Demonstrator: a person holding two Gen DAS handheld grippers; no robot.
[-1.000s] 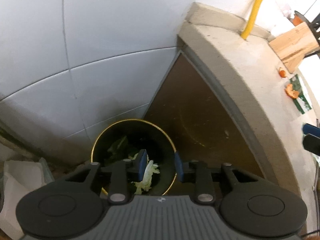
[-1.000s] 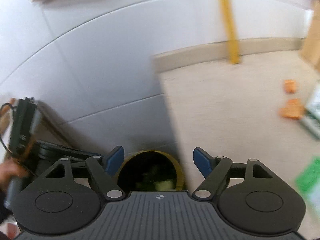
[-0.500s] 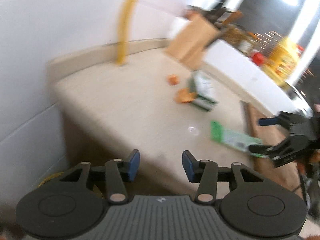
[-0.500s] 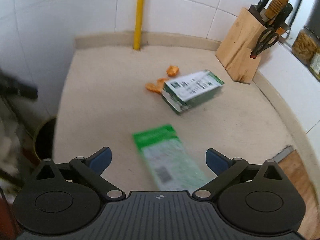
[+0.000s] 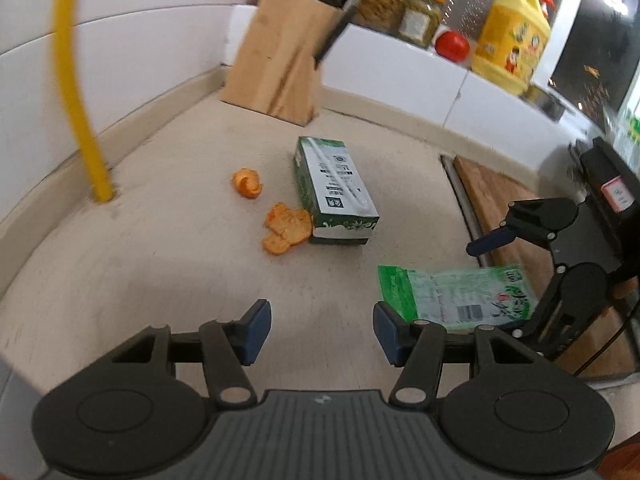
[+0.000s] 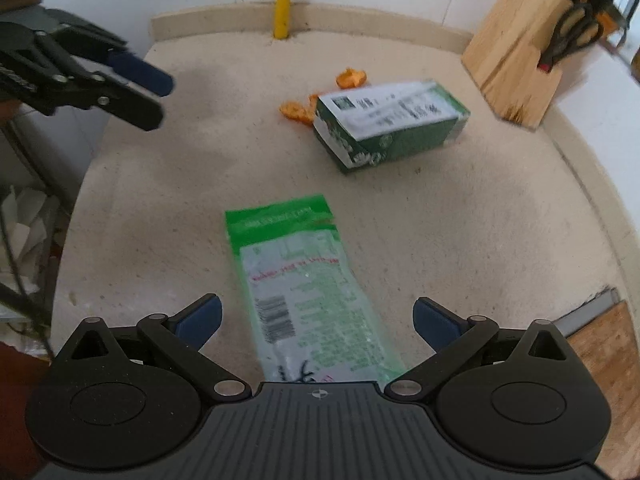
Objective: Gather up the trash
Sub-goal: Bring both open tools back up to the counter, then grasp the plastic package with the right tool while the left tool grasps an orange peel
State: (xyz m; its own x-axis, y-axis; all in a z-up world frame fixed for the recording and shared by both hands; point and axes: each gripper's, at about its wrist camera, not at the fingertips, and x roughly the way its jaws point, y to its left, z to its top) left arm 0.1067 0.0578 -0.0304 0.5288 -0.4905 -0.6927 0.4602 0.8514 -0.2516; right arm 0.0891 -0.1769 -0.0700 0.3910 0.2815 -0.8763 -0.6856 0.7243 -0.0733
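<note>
On the beige countertop (image 5: 160, 260) lie a green-and-white plastic wrapper (image 6: 304, 280), a green carton (image 6: 388, 124) on its side, and orange peel pieces (image 6: 298, 110) next to the carton. My right gripper (image 6: 318, 318) hovers open above the wrapper's near end, one finger on each side, not touching it. In the left wrist view my left gripper (image 5: 320, 324) hangs over bare counter with its jaws opening and nothing between them. The wrapper (image 5: 452, 296) lies to its right, the carton (image 5: 336, 192) and peels (image 5: 288, 226) ahead. That gripper (image 6: 152, 96) also shows at upper left.
A wooden knife block (image 5: 276, 72) stands at the back by the tiled wall, a yellow pipe (image 5: 80, 92) rises from the back left corner. A wooden board (image 5: 504, 208) lies right of the counter. Jars, a tomato (image 5: 452, 46) and a yellow bottle (image 5: 512, 36) line the ledge.
Both grippers have swung away from the black bin beside the counter to over the countertop. The left jaws stand wider apart; the right jaws have spread wide over the wrapper.
</note>
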